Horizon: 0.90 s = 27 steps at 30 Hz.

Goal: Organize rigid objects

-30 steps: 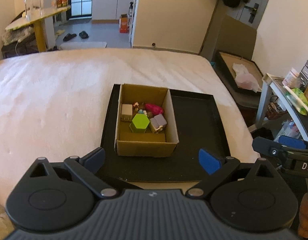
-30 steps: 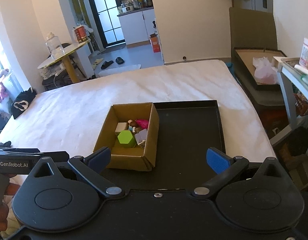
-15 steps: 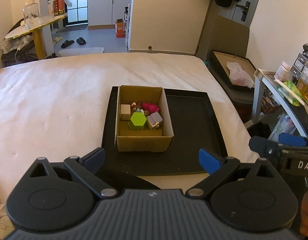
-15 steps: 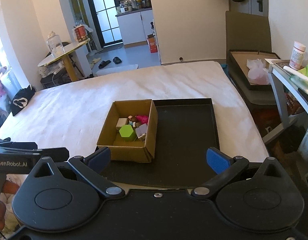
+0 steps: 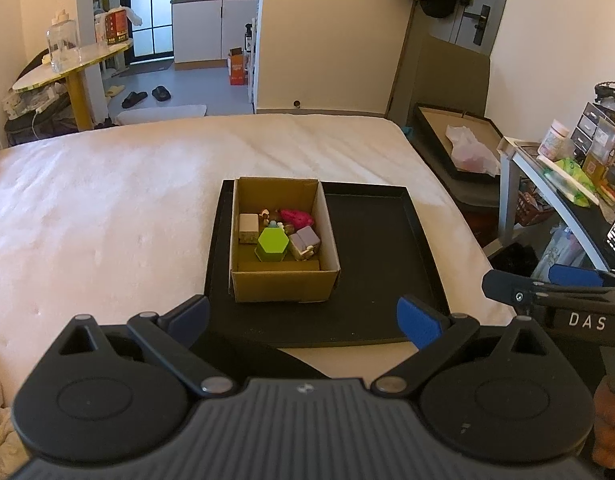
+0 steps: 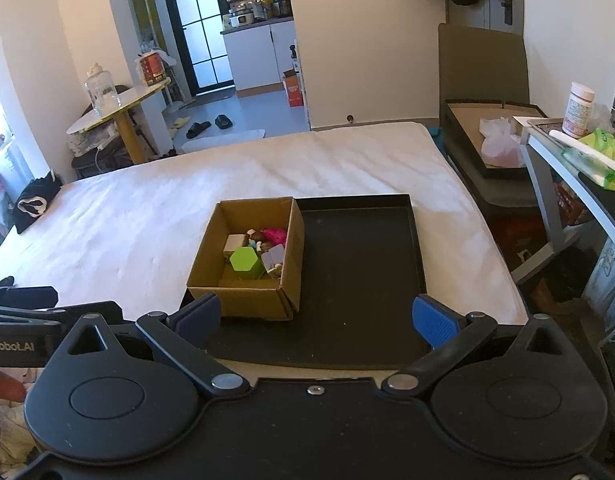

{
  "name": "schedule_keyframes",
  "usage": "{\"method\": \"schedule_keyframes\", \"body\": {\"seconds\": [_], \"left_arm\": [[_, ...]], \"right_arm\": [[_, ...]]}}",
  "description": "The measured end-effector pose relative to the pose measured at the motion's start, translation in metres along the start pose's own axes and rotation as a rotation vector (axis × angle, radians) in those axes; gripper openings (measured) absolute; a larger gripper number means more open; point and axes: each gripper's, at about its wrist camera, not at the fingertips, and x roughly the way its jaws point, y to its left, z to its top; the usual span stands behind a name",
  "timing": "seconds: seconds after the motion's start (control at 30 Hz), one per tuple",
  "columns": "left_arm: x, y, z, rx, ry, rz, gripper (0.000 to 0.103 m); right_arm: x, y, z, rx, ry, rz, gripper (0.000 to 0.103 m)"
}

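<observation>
A brown cardboard box [image 5: 281, 286] stands on the left half of a black tray [image 5: 379, 264] on a white bed. Inside lie a green hexagonal block [image 5: 272, 243], a lilac block [image 5: 304, 240], a beige cube [image 5: 248, 226], a pink piece [image 5: 295, 217] and small figures. My left gripper [image 5: 303, 316] is open and empty, held back from the tray's near edge. My right gripper [image 6: 314, 318] is open and empty, also in front of the tray [image 6: 363, 264] and the box [image 6: 243, 300]. The green block [image 6: 245, 261] shows there too.
The white bed [image 5: 107, 208] spreads left of the tray. A shelf unit [image 5: 563, 176] with bottles stands at the right. A dark tray with a pink bag [image 5: 463, 148] sits beyond the bed's right edge. A yellow table [image 5: 71, 68] is far left.
Both grippers have pulled back and up from the tray, so the box looks smaller and farther. Both stay open and empty. The box's contents have not moved.
</observation>
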Motion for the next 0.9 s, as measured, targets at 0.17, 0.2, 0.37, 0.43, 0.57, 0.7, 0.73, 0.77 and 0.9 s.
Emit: {"method": "schedule_keyframes", "body": {"seconds": [0.17,0.2,0.37,0.43,0.57,0.7,0.73,0.77,0.9], "left_arm": [[-0.004,0.000,0.000,0.004,0.000,0.009,0.100],[-0.006,0.000,0.000,0.005,-0.001,0.013,0.100],[-0.010,0.000,-0.001,0.005,-0.007,0.012,0.100],[-0.011,0.000,-0.001,0.006,-0.011,0.009,0.100],[-0.012,0.001,-0.001,0.005,-0.014,0.008,0.100],[-0.011,0.002,-0.001,-0.001,-0.008,0.012,0.100],[-0.011,0.002,-0.001,-0.001,-0.007,0.012,0.100],[-0.011,0.001,-0.001,-0.001,-0.009,0.010,0.100],[-0.011,0.001,-0.001,0.006,-0.009,0.016,0.100]], "right_arm": [[-0.002,0.001,0.000,-0.001,0.001,-0.002,0.103],[-0.003,0.001,0.000,-0.003,-0.001,-0.001,0.103],[-0.008,0.002,0.001,-0.011,-0.010,0.001,0.103],[-0.010,0.001,0.001,-0.005,-0.019,-0.002,0.103],[-0.012,0.000,0.003,-0.004,-0.033,-0.006,0.103],[-0.010,-0.002,0.003,0.003,-0.028,-0.008,0.103],[-0.009,-0.002,0.003,0.005,-0.026,-0.009,0.103],[-0.009,-0.002,0.003,0.006,-0.025,-0.007,0.103],[-0.008,-0.002,0.001,0.001,-0.024,-0.007,0.103]]}}
